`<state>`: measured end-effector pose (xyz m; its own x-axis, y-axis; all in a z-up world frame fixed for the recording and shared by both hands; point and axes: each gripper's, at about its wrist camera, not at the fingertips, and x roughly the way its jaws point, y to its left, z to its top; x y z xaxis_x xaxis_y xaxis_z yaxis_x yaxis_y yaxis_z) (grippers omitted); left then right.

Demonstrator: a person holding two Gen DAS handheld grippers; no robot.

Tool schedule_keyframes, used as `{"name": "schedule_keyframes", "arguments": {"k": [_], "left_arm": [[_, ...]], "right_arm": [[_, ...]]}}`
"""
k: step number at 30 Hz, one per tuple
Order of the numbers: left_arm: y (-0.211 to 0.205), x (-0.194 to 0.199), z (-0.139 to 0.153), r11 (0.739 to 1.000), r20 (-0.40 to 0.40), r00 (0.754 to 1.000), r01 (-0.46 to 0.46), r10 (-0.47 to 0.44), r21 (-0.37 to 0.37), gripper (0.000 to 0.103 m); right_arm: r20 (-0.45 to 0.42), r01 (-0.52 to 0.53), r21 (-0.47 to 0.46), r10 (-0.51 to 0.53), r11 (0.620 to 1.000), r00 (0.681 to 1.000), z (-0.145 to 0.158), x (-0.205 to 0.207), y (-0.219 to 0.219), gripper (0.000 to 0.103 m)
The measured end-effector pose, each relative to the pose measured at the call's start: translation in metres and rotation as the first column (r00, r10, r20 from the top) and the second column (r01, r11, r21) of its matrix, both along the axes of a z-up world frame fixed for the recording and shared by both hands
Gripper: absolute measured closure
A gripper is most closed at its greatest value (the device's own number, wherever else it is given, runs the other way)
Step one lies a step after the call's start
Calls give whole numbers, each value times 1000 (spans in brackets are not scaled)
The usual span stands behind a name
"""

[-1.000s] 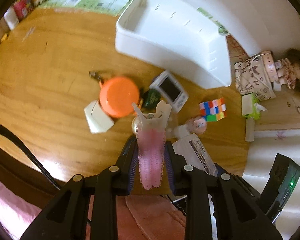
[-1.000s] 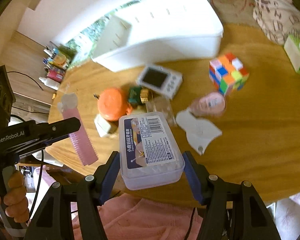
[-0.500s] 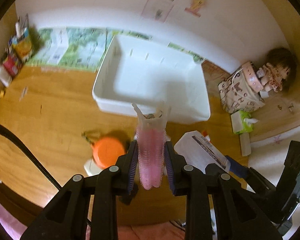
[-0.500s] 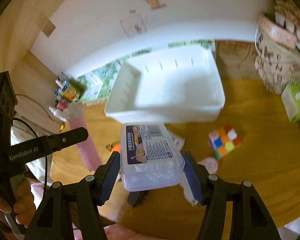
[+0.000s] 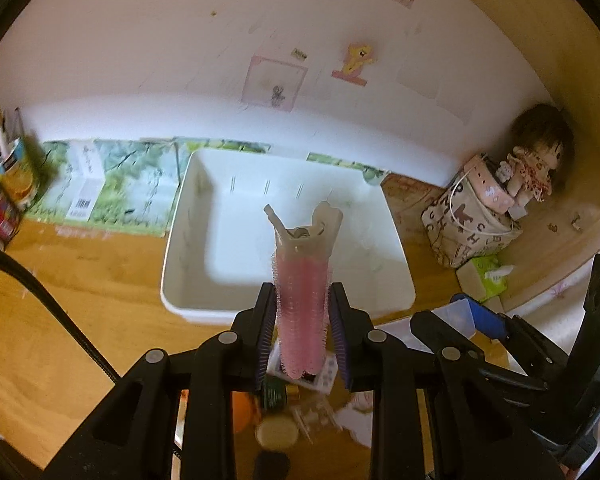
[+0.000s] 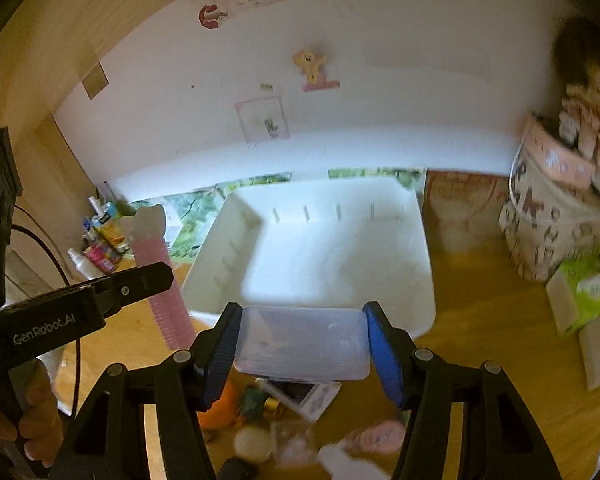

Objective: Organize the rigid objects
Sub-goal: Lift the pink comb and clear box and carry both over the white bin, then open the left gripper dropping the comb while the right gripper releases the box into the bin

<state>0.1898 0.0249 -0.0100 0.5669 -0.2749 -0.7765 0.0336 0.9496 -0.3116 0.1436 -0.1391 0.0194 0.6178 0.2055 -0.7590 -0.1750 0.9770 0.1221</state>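
Observation:
My left gripper (image 5: 302, 322) is shut on a pink hair-roller clip (image 5: 303, 296) with a white clasp end that points over the near edge of the empty white bin (image 5: 204, 240). My right gripper (image 6: 304, 344) is shut on a clear plastic box (image 6: 302, 344) and holds it just in front of the bin's (image 6: 420, 280) near wall. The left gripper and the pink clip (image 6: 164, 280) show at the left of the right wrist view. The right gripper's arm shows at the lower right of the left wrist view.
Loose items lie on the wooden table below both grippers: an orange lid (image 6: 220, 408), a white timer (image 6: 304, 394), a pink round case (image 6: 380, 436). A printed bag with a doll (image 5: 472, 220) and a tissue pack (image 5: 488, 280) stand right of the bin. Bottles (image 6: 100, 244) stand at the left.
Both grippers have risen and moved forward from over the loose items to the bin's near edge, each keeping its object. The clear box now shows edge-on.

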Motion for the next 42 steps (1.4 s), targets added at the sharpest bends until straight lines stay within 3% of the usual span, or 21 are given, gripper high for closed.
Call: {"name": "schedule_keyframes", "arguments": {"k": [13,20,28,33,35,38,42], "left_arm": [[-5,44,-23,995,179,979,82,-92,63,74],[-7,63,-42,992,209,970,110,-122,68,74],[-10,74,-60,990,181,976,106,-121,92,72],[-6,76,-66,994,149,985,73,-84,80,61],[-3,76,-64,996,152,986,63,-72,65,42],[2,72,-58,998,171,984,36,-44,50,31],[10,64,-44,999,209,978,-1,-8,41,26]], "right_arm": [[119,18,-49,-12,999,993,-38,55,3,41],[74,40,-48,-36,998,997,-67,81,-3,41],[2,70,-21,-70,997,998,-89,98,-10,41],[-22,90,20,-89,996,996,-90,100,-17,37],[-6,99,29,-99,995,995,-86,97,-19,30],[29,104,32,-105,994,994,-76,91,-21,23],[51,107,58,-110,993,993,-63,82,-26,22]]}}
